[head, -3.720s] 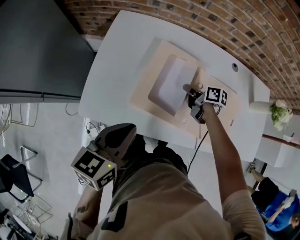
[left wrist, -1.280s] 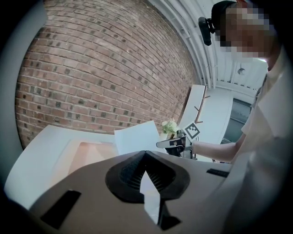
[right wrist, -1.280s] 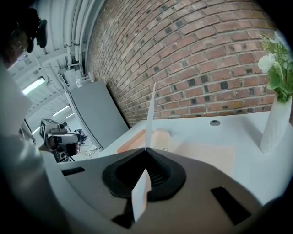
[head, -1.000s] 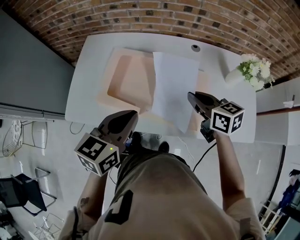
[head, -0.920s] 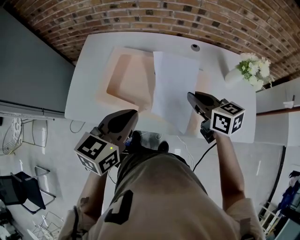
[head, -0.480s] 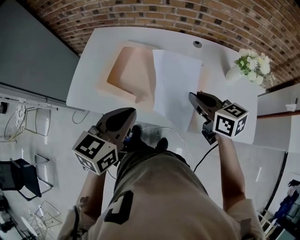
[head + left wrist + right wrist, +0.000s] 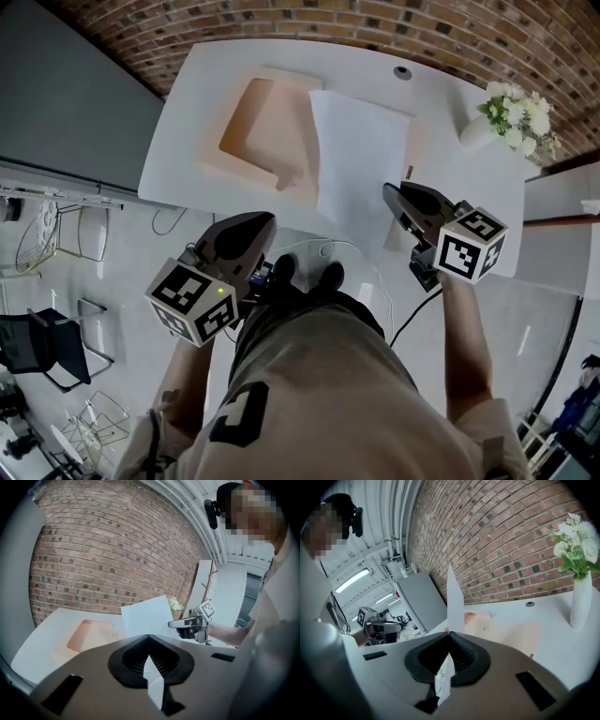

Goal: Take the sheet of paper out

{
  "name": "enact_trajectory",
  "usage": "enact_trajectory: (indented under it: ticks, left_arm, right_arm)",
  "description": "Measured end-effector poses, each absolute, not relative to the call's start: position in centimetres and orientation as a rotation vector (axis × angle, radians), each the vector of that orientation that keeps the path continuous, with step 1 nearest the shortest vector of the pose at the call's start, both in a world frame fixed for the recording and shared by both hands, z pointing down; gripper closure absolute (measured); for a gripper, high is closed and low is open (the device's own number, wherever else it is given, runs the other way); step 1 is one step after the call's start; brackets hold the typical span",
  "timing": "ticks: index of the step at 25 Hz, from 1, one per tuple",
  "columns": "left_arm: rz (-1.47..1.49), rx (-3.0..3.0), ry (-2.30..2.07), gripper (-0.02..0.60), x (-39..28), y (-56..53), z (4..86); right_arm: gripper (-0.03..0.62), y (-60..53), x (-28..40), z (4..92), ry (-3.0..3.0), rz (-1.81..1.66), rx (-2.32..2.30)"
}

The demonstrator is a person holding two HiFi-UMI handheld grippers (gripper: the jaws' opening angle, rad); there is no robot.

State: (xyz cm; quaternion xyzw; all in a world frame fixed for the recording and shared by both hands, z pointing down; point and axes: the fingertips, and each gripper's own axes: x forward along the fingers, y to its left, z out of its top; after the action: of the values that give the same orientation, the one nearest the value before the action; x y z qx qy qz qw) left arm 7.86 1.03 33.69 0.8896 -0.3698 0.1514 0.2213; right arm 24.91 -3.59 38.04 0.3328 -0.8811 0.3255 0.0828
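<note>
Head view puts the white table [image 7: 192,122] across the top of the frame under a brick wall [image 7: 375,28], with a peach tray [image 7: 253,141] lying on its left half and a white vase of flowers [image 7: 506,117] standing at the upper right. The sheet of paper [image 7: 361,159] sits at the centre of the frame, its left edge overlapping the tray's right side. The right gripper [image 7: 388,192] pinches the sheet's lower right edge, at centre right of the frame. Right gripper view shows the jaws pressed onto the paper, which rises edge-on straight above their tips in mid-frame. Left gripper view shows the sheet tilted up off the table, to the right of the tray's sunken bed. The left gripper [image 7: 270,219] hangs at the lower left of the head view, short of the table's near edge. Its jaws are pressed together at the tips, and nothing sticks out beyond them.
</note>
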Motion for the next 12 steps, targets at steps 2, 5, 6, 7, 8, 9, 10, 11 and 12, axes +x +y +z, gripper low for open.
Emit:
enact_trajectory:
  ticks: [2, 5, 6, 7, 8, 9, 10, 11, 12]
  left_arm:
    - [0.405, 2.458, -1.011, 0.568, 7.6, 1.1, 33.8]
    - [0.381, 2.458, -0.995, 0.568, 6.5, 1.1, 34.1]
    - [0.376, 2.460, -0.991, 0.568, 6.0, 1.1, 34.3]
    - [0.369, 2.460, -0.989, 0.568, 5.4, 1.2, 34.4]
    - [0.359, 2.459, -0.985, 0.568, 4.7, 1.2, 34.5]
    - [0.346, 2.459, -0.980, 0.568, 4.1, 1.2, 34.7]
    - [0.333, 2.459, -0.975, 0.568, 3.4, 1.2, 34.8]
    - [0.321, 2.460, -0.972, 0.568, 2.7, 1.2, 34.8]
    - [0.311, 2.461, -0.970, 0.568, 1.9, 1.1, 34.8]
  right_arm:
    - [0.571, -3.0, 24.3, 37.6, -2.638, 0.953, 0.990]
    - [0.571, -2.5, 23.1, 37.0, -2.632, 0.929, 0.997]
    - [0.571, -2.4, 22.6, 36.9, -2.625, 0.926, 1.002]
    - [0.571, -2.4, 22.1, 36.9, -2.614, 0.924, 1.009]
    - [0.571, -2.3, 21.7, 36.9, -2.601, 0.923, 1.019]
    - [0.571, -2.2, 21.3, 36.9, -2.588, 0.921, 1.030]
    - [0.571, -2.2, 20.9, 36.9, -2.576, 0.918, 1.042]
    - [0.571, -2.2, 20.4, 36.8, -2.567, 0.914, 1.053]
    - [0.571, -2.3, 19.9, 36.6, -2.559, 0.910, 1.064]
